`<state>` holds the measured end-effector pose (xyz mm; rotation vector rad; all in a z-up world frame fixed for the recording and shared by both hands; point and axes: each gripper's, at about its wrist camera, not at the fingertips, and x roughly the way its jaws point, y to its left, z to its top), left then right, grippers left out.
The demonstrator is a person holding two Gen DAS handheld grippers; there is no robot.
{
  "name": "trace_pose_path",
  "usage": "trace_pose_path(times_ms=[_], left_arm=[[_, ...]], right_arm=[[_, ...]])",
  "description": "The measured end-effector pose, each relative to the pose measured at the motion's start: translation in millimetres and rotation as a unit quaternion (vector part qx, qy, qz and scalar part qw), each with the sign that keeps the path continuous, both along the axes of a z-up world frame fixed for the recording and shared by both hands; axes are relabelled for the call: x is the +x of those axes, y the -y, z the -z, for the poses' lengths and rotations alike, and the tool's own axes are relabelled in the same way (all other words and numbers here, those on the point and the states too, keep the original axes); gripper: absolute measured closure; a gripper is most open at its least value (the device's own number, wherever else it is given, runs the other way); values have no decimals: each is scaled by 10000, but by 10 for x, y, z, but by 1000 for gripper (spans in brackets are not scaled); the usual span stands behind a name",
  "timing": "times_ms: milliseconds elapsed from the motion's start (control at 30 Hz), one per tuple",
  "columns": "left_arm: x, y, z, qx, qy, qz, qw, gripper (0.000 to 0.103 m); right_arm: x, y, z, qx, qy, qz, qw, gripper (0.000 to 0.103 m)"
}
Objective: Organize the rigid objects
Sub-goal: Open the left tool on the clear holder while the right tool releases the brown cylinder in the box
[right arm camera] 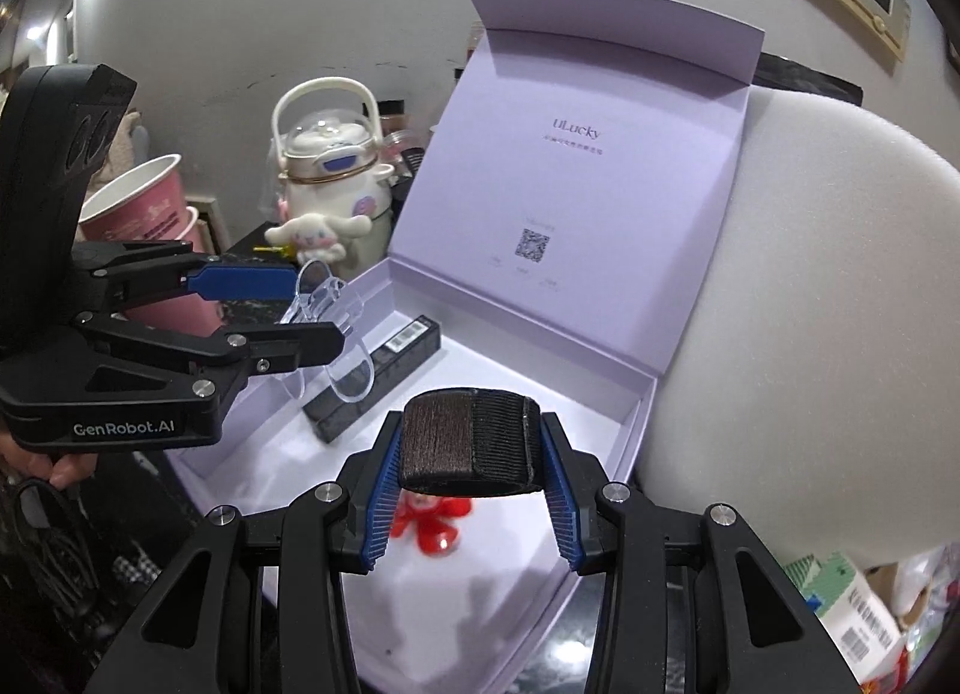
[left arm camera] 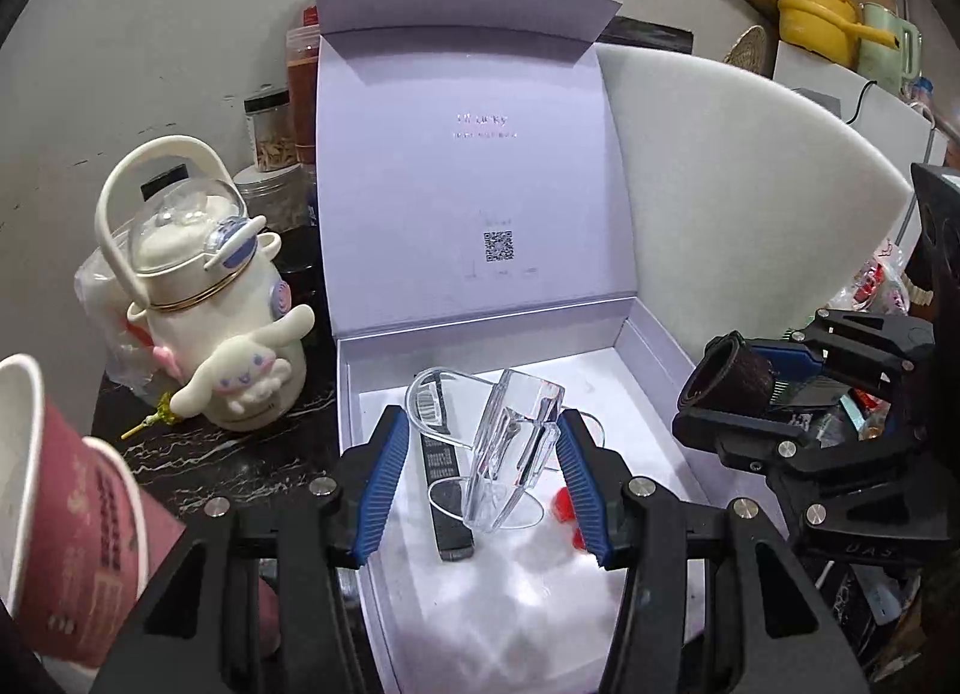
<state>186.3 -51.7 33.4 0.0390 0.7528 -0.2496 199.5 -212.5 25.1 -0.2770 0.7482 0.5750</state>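
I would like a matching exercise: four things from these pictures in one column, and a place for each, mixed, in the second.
1. clear acrylic stand
2. dark brown band
3. red toy
4. pink paper cup

a. in the right gripper
b. outside the lilac box, at its left
c. in the left gripper
d. on the box floor

Pairs: 1-c, 2-a, 3-d, 4-b

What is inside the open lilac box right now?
On the box's white lining lie a long black carton and a red toy. The held clear stand and dark band hide parts of the floor.
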Motion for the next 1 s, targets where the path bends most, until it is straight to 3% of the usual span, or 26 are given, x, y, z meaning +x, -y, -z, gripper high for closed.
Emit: trace_pose_path(times_ms=[333, 467, 733, 1000], left_arm=[[296, 79, 138, 327, -210, -242, 9990, 53], [352, 87, 154, 316, -284, -405, 9983, 53], [328, 210, 75, 894, -247, -818, 9923, 52], [203, 223, 28, 783, -338, -915, 9921, 52]], right_arm=[[292, -29, 150, -101, -188, 6, 9998, 58], [334, -25, 176, -42, -260, -88, 9996, 37], [380, -27, 115, -122, -400, -190, 9989, 35], [325, 4, 15, -64, -305, -167, 9994, 34]])
